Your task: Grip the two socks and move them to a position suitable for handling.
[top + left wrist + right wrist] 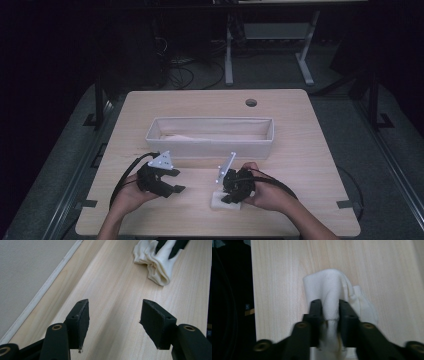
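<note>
High view: fixed above my side, looking forward and down over the whole counter (300, 145). The camera on my left hand-held gripper (113, 315) sits low, looking along the wood. The one on my right hand-held gripper (329, 312) looks close down. All three share the white cloth (329, 287).

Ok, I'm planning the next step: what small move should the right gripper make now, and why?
Probably lift. The right gripper has its fingers either side of a fold of the white cloth, which lies on the table in front of the fabric bin. The left gripper is open with nothing between its fingers.
</note>
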